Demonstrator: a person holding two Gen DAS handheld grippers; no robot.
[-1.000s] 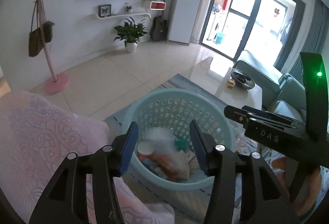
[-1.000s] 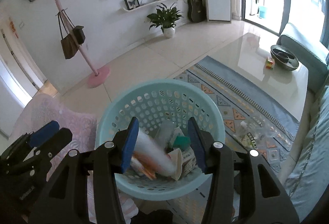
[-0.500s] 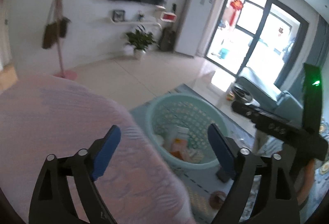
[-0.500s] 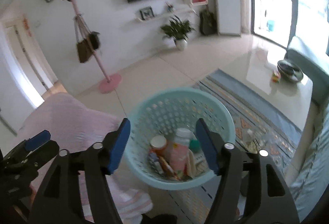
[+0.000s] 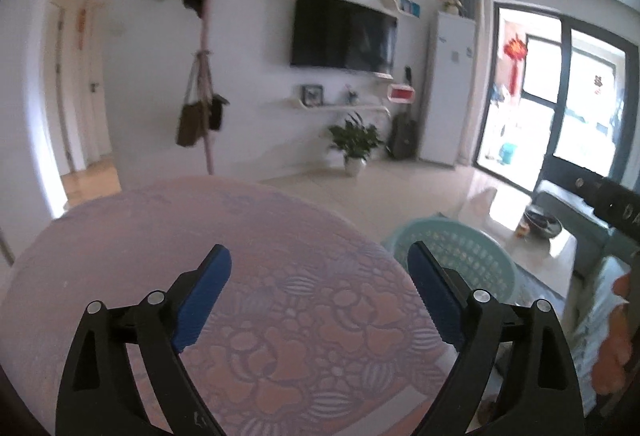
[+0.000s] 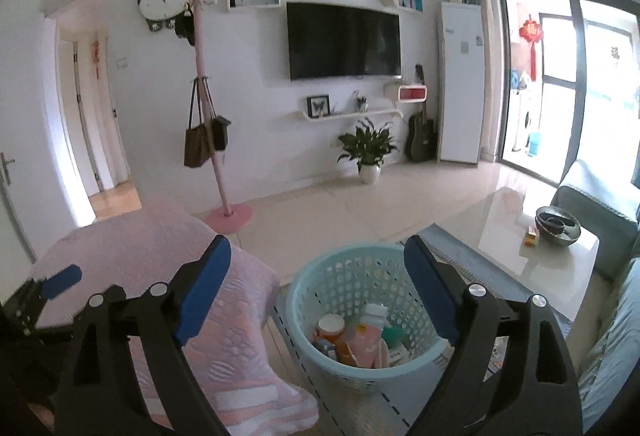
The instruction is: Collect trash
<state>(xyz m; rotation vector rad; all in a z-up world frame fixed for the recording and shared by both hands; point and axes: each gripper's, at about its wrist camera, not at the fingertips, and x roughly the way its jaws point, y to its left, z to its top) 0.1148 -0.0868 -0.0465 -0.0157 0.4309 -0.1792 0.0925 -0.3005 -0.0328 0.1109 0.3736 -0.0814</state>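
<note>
A pale turquoise basket stands on the rug beside the pink cloth. In it lie a pink bottle, an orange-lidded jar and other trash. My right gripper hangs above and behind the basket with its jaws opening and nothing between them. Over the pink patterned cloth, my left gripper also has its jaws opening, with nothing between them. The left wrist view shows the basket low on the right, partly hidden by a finger. The left gripper's blue pad shows at the left edge of the right wrist view.
The pink cloth covers a rounded piece of furniture left of the basket. A glass coffee table with a dark bowl and a grey-blue sofa stand to the right. A pink coat stand and potted plant are by the far wall.
Both grippers have risen and drawn back from the basket, their jaws widening. A bottle that was between the right jaws now lies in the basket. The left gripper swung left over the pink cloth.
</note>
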